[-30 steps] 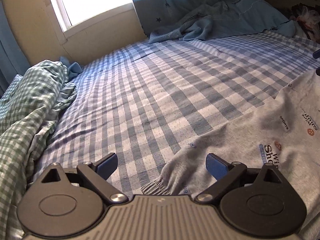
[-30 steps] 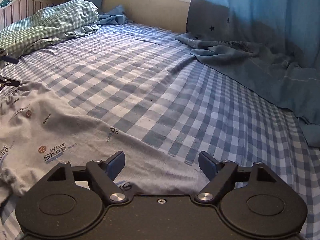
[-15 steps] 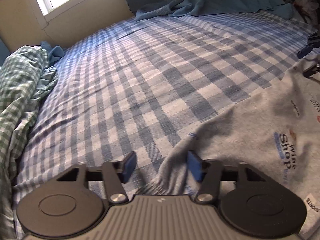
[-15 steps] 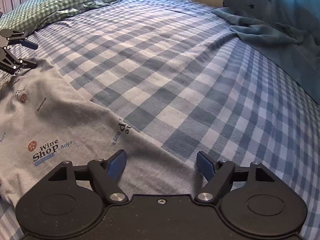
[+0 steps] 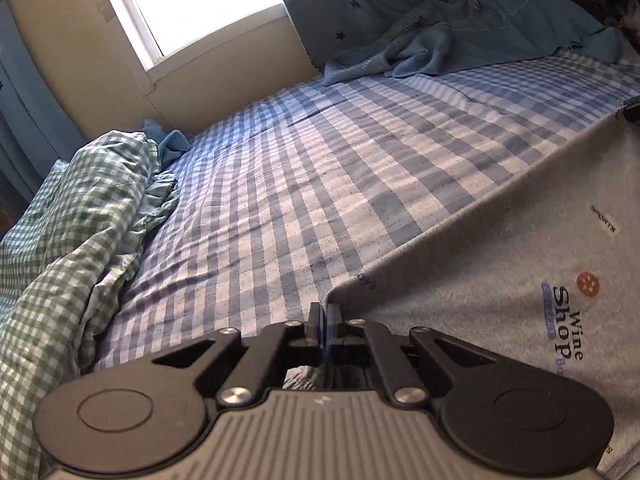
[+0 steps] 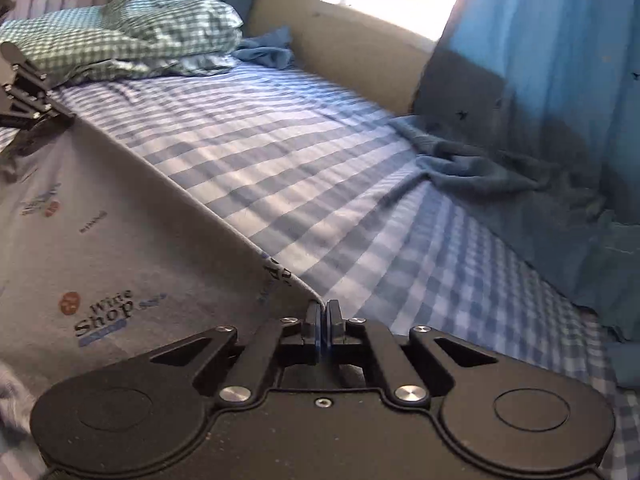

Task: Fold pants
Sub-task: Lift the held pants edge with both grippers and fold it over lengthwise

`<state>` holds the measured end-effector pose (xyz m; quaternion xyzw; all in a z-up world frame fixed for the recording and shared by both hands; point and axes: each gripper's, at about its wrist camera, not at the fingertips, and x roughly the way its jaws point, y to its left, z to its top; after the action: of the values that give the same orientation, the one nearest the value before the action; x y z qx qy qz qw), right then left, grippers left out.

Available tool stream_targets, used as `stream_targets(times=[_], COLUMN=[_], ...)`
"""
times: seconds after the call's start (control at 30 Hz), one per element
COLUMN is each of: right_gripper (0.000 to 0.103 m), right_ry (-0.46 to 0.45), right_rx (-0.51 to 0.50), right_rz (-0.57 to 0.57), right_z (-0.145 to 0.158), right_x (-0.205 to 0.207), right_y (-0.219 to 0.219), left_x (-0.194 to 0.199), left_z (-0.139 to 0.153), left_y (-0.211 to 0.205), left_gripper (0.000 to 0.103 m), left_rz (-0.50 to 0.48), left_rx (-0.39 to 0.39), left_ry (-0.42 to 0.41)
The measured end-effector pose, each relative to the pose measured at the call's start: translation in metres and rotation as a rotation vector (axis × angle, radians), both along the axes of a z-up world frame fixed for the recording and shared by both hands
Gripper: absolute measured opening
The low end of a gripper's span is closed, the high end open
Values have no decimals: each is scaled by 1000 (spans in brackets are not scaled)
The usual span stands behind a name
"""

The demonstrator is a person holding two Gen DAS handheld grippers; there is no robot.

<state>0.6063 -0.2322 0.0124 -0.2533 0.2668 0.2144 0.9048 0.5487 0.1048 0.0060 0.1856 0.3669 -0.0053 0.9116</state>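
Observation:
The grey pants (image 5: 500,272) with "Wine Shop" prints lie on the blue checked bed, their far edge pulled into a straight taut line. My left gripper (image 5: 325,312) is shut on the left corner of that edge, with cloth pinched between its blue pads. In the right wrist view the same pants (image 6: 120,240) fill the lower left, and my right gripper (image 6: 322,312) is shut on the other corner. The left gripper (image 6: 32,96) shows at the far end of the edge, and a tip of the right gripper (image 5: 633,109) shows at the frame's right side.
The blue checked sheet (image 5: 320,168) stretches beyond the pants toward the wall and window (image 5: 192,0). A green checked pillow (image 5: 72,216) lies at the left. A blue blanket (image 6: 520,184) and a star-print curtain (image 6: 560,60) bunch along the right side.
Both grippers went from wide open to shut on the pants' corners. The edge between them, slack and curved before, is now straight and lifted off the sheet.

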Motion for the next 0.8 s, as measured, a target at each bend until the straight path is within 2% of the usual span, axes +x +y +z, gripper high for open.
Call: stream_targets(times=[0.1, 0.2, 0.4, 0.53, 0.63, 0.73, 0.8], right_gripper=[0, 0, 0, 0, 0, 0, 0], right_ry=[-57, -120, -216, -254, -277, -249, -222], right_rx=[-29, -7, 42, 61, 34, 17, 39], right_rz=[9, 0, 19, 37, 61, 86, 83], right_z=[9, 25, 50, 59, 58, 48, 40], right_x=[-22, -56, -156, -232, -290, -344, -374], right_y=[4, -3, -25, -37, -38, -35, -34], left_x=[-13, -40, -110, -167, -208, -246, -269], left_z=[12, 25, 48, 54, 48, 36, 24], left_y=[-7, -14, -20, -27, -29, -29, -28], left_gripper=[0, 0, 0, 0, 1, 1, 1], left_rz=[0, -52, -142, -237, -308, -374, -414], left_rx=[23, 52, 67, 133, 194, 244, 261], left_ry=[-50, -123, -254, -336, -355, -314, -288])
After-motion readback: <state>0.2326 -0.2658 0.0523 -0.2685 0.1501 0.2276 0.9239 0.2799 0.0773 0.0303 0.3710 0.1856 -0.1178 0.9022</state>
